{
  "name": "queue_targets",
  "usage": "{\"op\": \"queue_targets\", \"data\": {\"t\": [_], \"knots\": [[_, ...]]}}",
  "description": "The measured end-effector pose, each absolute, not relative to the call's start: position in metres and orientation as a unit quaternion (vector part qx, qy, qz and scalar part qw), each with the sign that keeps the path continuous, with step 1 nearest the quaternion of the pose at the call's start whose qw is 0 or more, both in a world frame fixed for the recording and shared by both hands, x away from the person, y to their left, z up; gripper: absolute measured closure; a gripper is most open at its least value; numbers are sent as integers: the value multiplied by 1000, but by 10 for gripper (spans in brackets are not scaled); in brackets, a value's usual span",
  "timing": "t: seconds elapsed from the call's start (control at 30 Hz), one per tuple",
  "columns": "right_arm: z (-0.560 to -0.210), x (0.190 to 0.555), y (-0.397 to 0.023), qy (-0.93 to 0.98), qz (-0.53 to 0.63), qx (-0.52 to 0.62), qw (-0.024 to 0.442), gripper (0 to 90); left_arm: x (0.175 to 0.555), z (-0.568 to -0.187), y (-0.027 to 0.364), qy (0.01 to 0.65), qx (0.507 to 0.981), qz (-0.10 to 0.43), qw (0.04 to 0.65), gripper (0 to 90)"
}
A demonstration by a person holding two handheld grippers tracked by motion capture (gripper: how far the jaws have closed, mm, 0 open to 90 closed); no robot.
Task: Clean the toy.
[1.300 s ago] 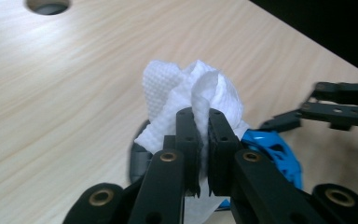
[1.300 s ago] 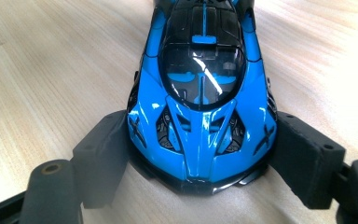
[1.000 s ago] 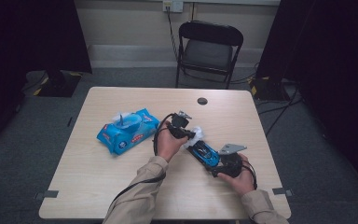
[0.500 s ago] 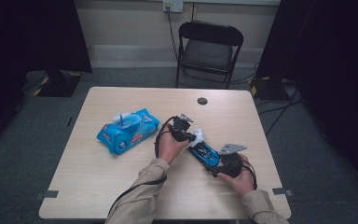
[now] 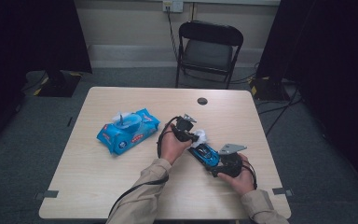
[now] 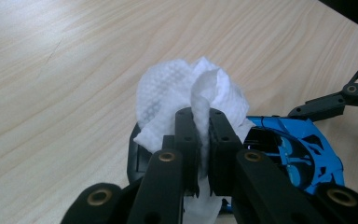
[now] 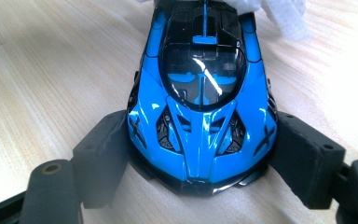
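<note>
You worked under dim overhead light: the table [image 5: 121, 186] was evenly lit, the room's edges fell black. Glare streaked the toy car's windscreen [image 7: 204, 70], and the nearest jaws blurred.

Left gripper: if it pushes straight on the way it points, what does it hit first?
Most likely the blue toy car. The left gripper is shut on a white wipe that already sits against the car's far end, so wipe meets car first; exact contact is unclear.

The white wipe [image 6: 191, 100] covers one end of the blue toy car [image 6: 298, 154] (its label-printed pack [image 5: 128, 130] stays unreadable).
</note>
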State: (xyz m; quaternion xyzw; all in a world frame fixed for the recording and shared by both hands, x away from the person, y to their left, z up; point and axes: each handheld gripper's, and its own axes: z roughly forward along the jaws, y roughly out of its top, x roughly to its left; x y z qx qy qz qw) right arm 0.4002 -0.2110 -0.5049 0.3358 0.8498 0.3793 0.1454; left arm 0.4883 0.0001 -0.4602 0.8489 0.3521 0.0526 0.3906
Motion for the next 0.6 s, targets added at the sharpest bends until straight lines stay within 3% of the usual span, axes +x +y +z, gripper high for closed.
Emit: {"op": "queue_targets", "data": {"t": [0.6], "knots": [[-505, 401, -211, 849, 379, 337, 146, 235, 469, -463, -19, 316, 854, 36, 412, 844]]}}
